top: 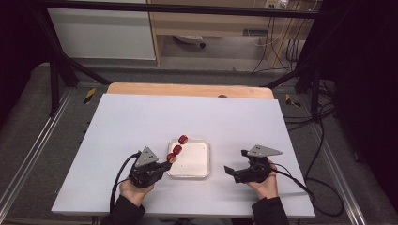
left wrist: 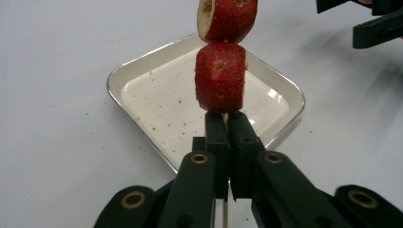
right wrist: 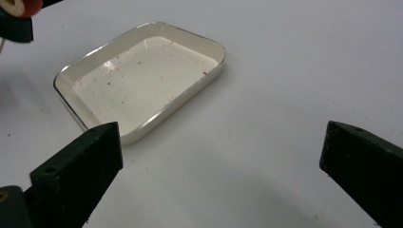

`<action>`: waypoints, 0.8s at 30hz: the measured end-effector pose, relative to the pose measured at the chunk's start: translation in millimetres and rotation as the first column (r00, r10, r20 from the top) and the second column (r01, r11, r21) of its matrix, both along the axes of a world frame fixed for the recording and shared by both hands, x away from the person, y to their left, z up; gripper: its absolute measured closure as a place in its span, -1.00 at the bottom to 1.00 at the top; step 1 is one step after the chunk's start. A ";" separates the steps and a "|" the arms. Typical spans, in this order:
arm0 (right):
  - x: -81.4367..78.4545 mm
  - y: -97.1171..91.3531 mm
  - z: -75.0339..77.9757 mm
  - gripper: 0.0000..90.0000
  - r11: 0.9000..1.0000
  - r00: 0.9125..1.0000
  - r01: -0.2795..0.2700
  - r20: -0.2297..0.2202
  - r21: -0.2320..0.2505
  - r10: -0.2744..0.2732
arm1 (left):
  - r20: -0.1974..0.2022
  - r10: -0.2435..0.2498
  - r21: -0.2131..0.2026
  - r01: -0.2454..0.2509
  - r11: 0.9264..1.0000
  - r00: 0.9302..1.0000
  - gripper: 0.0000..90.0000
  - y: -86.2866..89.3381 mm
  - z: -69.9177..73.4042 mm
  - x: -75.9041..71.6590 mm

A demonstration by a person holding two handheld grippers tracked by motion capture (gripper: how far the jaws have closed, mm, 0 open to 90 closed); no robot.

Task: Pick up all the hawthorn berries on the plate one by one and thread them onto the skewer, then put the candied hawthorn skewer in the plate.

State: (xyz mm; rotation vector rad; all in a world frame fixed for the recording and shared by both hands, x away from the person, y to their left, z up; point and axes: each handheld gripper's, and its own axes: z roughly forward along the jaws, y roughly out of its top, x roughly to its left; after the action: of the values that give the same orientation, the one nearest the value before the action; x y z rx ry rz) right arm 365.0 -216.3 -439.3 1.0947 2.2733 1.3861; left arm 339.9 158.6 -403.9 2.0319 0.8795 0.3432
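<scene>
White rectangular worktop [top: 141, 122] carrying a shallow white enamel tray with metal rim [top: 202, 169] at near centre, probably there to catch juice and crumbs; red specks on its floor. Thin wooden skewer with three red strawberry pieces [top: 177, 149] held slanting over the tray's left edge, apparently so drips fall inside. Left tool [left wrist: 223, 124] pressed together, pinching the skewer stick just below the lowest berry. Right tool [right wrist: 218, 156] spread wide, holding nothing, just right of the tray, touching no fruit.
</scene>
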 end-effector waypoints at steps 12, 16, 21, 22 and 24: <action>-8.6 -29.2 -8.8 -0.99 0.999 0.999 0.045 -0.030 -0.021 -0.045 | -0.054 -0.035 0.104 0.040 0.994 0.998 0.95 -17.6 14.4 27.5; -10.9 -31.7 -9.2 -0.99 0.999 0.999 0.030 -0.036 -0.020 -0.031 | -0.069 -0.047 0.121 0.055 0.991 0.997 0.95 -25.5 16.2 34.4; -11.6 -34.2 -9.0 -0.99 0.999 0.999 0.033 -0.041 -0.009 -0.033 | -0.085 -0.045 0.148 0.058 0.987 0.995 0.95 -33.7 14.4 43.0; -11.8 -34.3 -9.2 -0.99 0.999 0.999 0.033 -0.042 -0.008 -0.033 | -0.091 -0.042 0.150 0.056 0.987 0.995 0.95 -34.6 13.4 44.8; -12.3 -34.2 -9.4 -0.99 0.999 0.999 0.031 -0.043 -0.007 -0.031 | -0.103 -0.036 0.155 0.052 0.986 0.994 0.95 -36.5 10.4 48.4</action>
State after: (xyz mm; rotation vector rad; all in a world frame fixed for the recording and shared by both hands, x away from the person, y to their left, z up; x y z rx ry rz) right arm 352.7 -250.5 -448.7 1.1636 2.2784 1.3558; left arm 388.3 122.1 -393.5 2.2279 0.8913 0.2966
